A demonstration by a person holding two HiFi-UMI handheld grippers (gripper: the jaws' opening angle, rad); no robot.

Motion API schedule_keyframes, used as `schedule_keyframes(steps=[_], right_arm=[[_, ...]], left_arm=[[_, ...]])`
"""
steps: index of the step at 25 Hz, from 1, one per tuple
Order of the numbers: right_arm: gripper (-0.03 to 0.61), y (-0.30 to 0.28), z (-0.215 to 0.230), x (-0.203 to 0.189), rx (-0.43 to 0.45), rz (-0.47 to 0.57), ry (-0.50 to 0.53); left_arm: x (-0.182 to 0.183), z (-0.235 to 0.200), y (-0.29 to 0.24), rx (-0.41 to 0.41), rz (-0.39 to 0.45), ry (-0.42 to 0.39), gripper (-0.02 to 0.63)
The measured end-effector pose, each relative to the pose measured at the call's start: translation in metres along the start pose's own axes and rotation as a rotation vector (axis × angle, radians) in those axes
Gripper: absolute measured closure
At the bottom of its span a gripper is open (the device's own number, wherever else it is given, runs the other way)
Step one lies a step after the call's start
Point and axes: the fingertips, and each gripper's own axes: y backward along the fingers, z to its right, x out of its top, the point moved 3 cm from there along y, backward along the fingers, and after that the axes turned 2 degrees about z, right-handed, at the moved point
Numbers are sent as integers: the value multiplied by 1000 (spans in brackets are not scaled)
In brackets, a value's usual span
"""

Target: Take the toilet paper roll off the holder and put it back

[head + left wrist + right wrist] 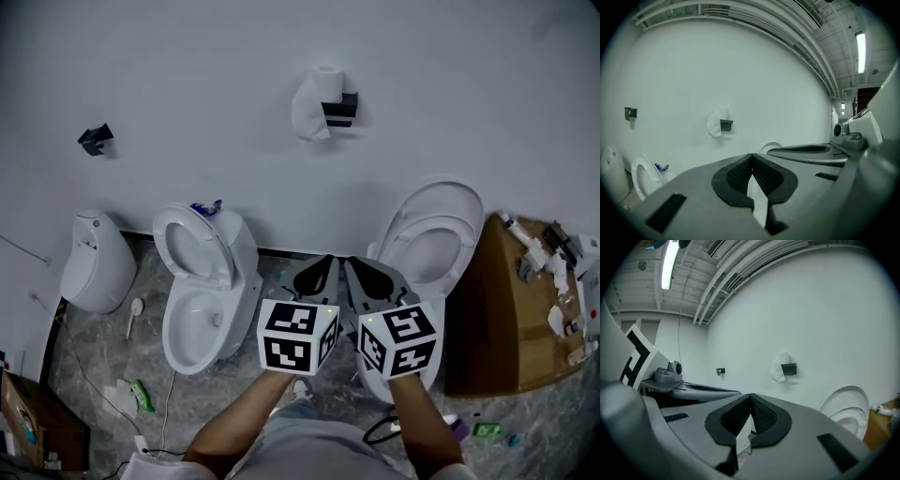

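Head view: a bare white wall (234, 56) fills the upper half, with open air between it and both tongs. The toilet paper roll (322, 98) sits high on the wall on a black holder (341, 109), with a loose white sheet hanging at its left side. It is well apart from the left gripper (326, 264) and the right gripper (352, 264), which are held side by side with their tips near each other. Below stand a left toilet (202, 291) and a right toilet (433, 239), lids up, with the grippers above the gap between them. A white urinal (94, 262) stands far left, a second black bracket (96, 139) is on the wall above it, and a cardboard box (492, 309) with small clutter is at right.

Left gripper view: the jaws are closed tip to tip, with nothing between them. The roll is ahead and left of the jaw line, high on the wall. Nothing stands in the path to it.

Right gripper view: the jaws are pressed together and empty. The roll is ahead and slightly right, with the raised toilet lid low at right.
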Motion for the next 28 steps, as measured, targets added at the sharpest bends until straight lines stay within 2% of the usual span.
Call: schedule_keyframes(steps=[11,21,28], right_arm=[[577,-69,3,24,-83,17,-15],[577,-114,8,33,-123,17,-14],[577,-137,23,29,-138,3,-18]], left_arm=[[27,-63,-37,-68,19,-1,611],[34,-103,-66,-117,14,3,611],[34,-113,-92,-135,2,7,611]])
